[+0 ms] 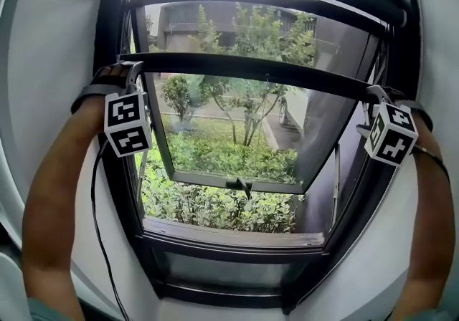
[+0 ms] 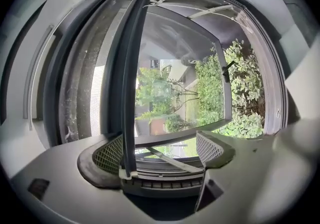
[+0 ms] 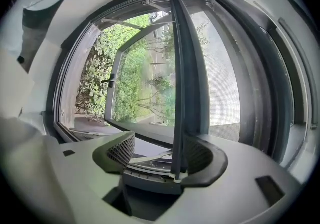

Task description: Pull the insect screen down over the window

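The insect screen's dark pull bar (image 1: 251, 69) runs across the window about a third of the way down, with grey mesh (image 1: 237, 29) above it. My left gripper (image 1: 130, 69) hooks the bar's left end and my right gripper (image 1: 379, 94) hooks its right end. In the left gripper view the bar (image 2: 131, 68) lies against one pad (image 2: 110, 155) while the other pad (image 2: 209, 148) stands well clear, so the left gripper (image 2: 162, 150) is open. The right gripper (image 3: 160, 153) mirrors this: the bar (image 3: 179, 78) touches one pad (image 3: 200, 155) and the far pad (image 3: 122, 150) is apart.
Behind the screen, a glass casement sash (image 1: 237, 147) with a black handle (image 1: 244, 187) swings outward over green shrubs. The dark window frame's sill (image 1: 229, 237) lies below. White wall surrounds the opening. A cable (image 1: 97, 198) hangs from the left gripper.
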`<move>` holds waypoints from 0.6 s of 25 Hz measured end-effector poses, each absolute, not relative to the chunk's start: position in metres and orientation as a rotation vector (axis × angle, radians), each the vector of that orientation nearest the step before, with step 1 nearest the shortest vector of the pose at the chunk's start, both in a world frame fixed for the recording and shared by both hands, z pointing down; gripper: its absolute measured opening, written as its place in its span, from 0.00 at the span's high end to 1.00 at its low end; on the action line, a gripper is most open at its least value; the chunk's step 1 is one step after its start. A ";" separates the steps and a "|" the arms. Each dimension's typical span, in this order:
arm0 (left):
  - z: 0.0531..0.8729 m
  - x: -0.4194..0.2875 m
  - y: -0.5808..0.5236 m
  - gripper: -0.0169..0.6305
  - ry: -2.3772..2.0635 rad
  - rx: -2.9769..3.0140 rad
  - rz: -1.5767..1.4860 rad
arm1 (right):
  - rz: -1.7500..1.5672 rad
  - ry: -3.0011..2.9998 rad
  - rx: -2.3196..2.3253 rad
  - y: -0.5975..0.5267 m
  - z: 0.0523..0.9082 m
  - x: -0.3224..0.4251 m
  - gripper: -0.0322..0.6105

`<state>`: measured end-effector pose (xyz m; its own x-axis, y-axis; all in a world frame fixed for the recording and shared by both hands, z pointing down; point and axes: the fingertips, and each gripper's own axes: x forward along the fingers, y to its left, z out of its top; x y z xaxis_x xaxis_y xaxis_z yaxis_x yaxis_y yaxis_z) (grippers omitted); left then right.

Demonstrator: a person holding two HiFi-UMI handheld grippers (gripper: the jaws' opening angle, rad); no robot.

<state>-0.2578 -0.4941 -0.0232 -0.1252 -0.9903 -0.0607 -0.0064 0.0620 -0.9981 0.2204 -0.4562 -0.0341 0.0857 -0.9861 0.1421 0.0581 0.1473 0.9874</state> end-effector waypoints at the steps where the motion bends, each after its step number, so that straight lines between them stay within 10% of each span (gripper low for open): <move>1: -0.019 -0.258 -0.494 0.25 1.341 -1.114 -1.248 | -1.072 -1.173 1.095 -0.456 -0.030 0.220 0.47; 15: 0.056 -0.255 -0.490 0.25 1.306 -1.181 -1.284 | -1.019 -1.222 1.037 -0.454 0.043 0.221 0.49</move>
<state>-0.2548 -0.4897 0.0564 -0.1104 -0.9938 0.0102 -0.0271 -0.0072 -0.9996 0.2211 -0.4536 0.0428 0.0717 -0.9725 0.2216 0.0425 0.2250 0.9734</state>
